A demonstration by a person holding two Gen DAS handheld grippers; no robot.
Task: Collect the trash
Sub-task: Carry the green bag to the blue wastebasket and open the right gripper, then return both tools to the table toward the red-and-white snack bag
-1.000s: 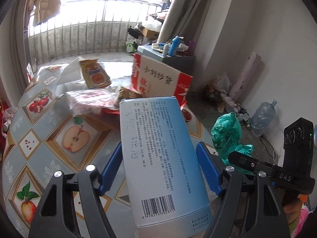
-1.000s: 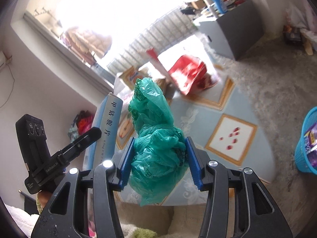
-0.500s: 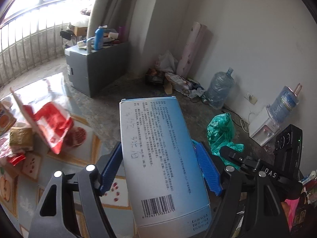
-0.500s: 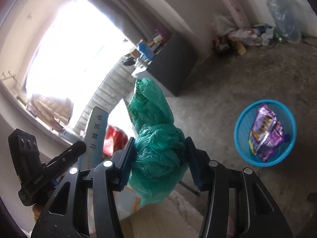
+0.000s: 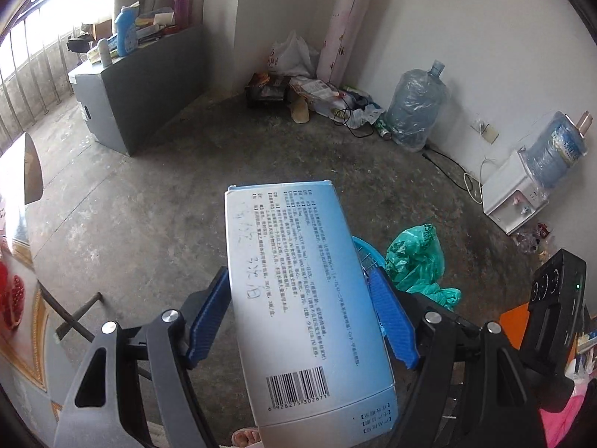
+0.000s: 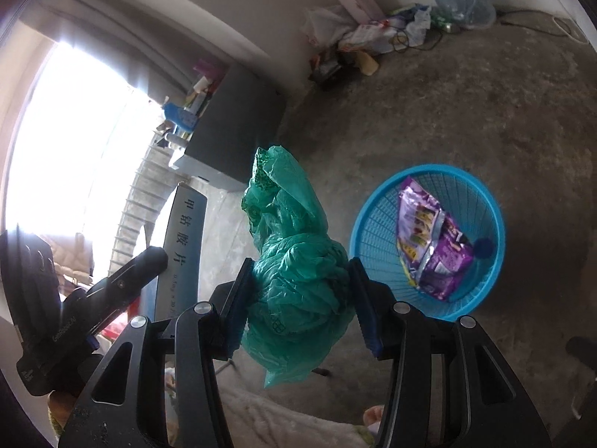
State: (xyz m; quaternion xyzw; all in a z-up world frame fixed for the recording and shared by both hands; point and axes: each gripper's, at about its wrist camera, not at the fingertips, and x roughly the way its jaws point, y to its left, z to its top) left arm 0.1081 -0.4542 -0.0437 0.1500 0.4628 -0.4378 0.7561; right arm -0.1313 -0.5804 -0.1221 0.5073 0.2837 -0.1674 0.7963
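Box (image 5: 298, 298) clamped by left claw (image 5: 302, 313), bag (image 6: 294, 272) by right claw (image 6: 298, 298) (both beside basket (image 6: 481, 291)); early release risks missing it.

left wrist: faces floor, far corner | right wrist: faces floor, basket (image 6: 429, 240) close | shared: gray cabinet (image 5: 141, 89) (corner clutter too)

Barcode 6928275302671 on the blue-white box (image 5: 302, 298); "甲钴胺片" on its side (image 6: 184, 239).

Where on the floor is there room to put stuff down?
The bare concrete floor between the grey cabinet and the blue basket is free. The wall corner is crowded with a trash pile and water jug.
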